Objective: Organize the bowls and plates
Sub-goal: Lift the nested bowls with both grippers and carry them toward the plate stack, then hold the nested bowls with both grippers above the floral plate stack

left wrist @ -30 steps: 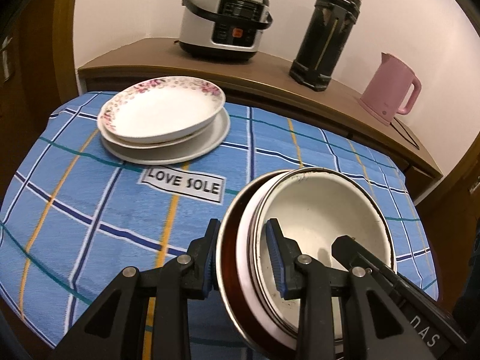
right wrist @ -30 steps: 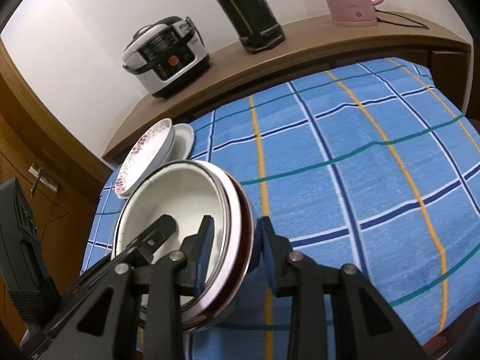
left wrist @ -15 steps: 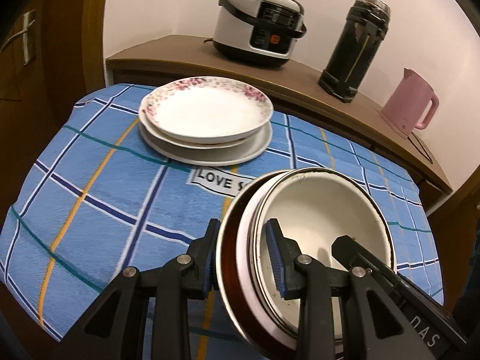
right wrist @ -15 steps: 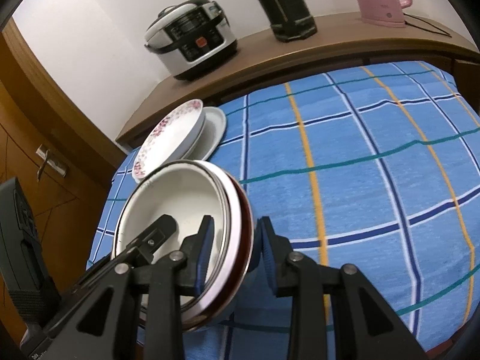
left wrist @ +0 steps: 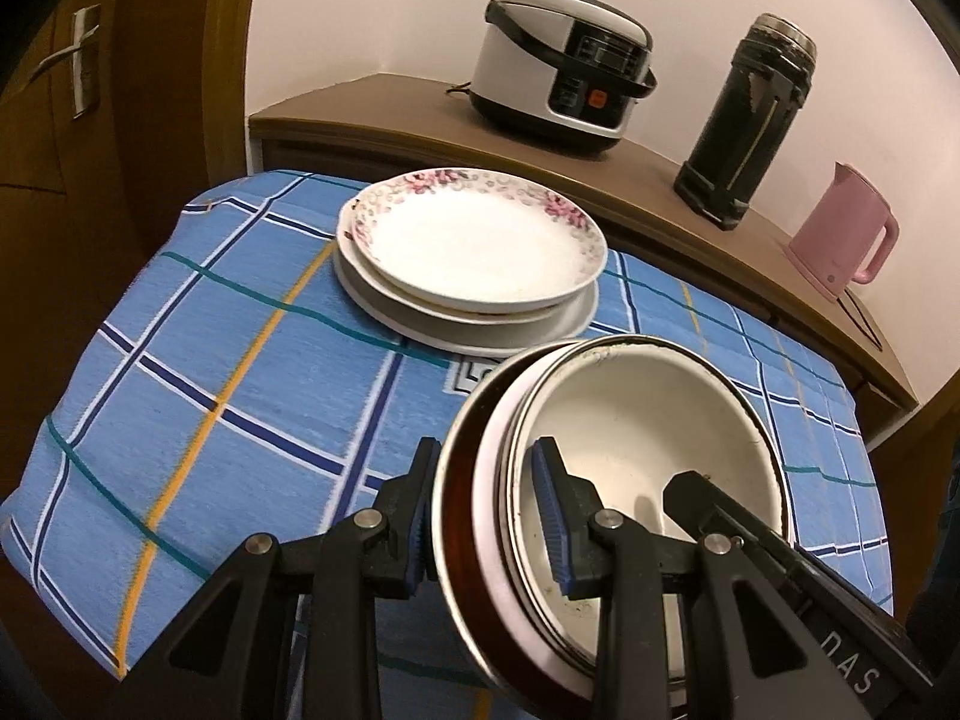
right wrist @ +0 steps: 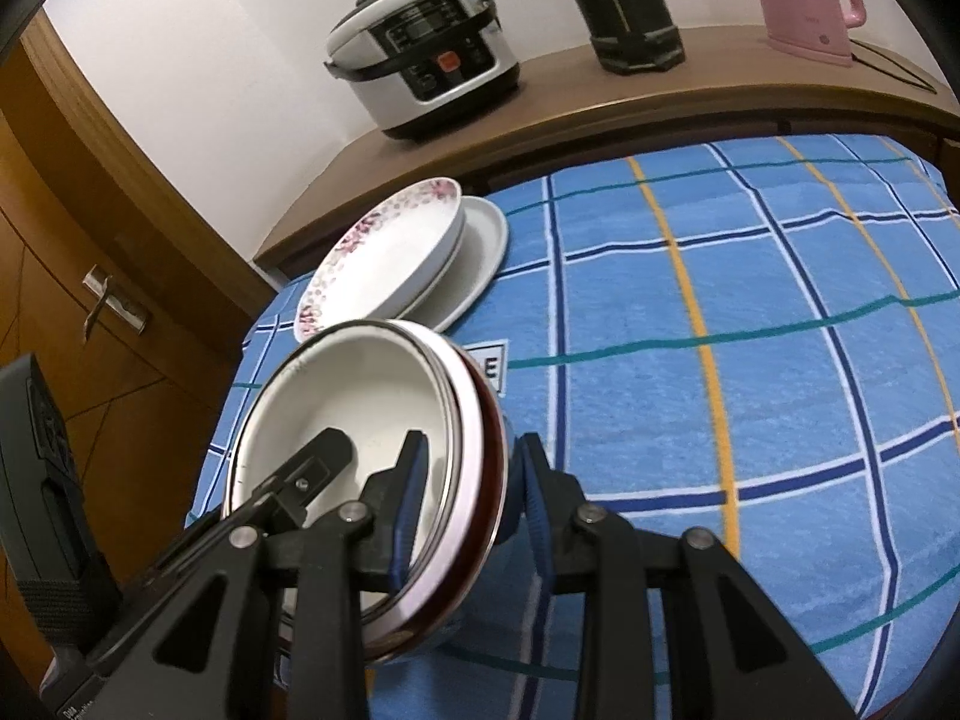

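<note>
The nested bowls (left wrist: 636, 462) hung above the blue checked cloth (left wrist: 198, 360), both rims clamped — the left gripper (left wrist: 486, 510) on one side, the right gripper (right wrist: 468, 498) on the opposite. The stacked plates (left wrist: 474, 252) sat at eleven o'clock from them. Judged mid-carry; next likely a level set-down beside the plates — releasing both grips together.

My left gripper (left wrist: 489, 516) and my right gripper (right wrist: 471, 510) both angle downward, each with its jaws narrowed and clamped, one blue pad on either side of a rim, facing each other.
</note>
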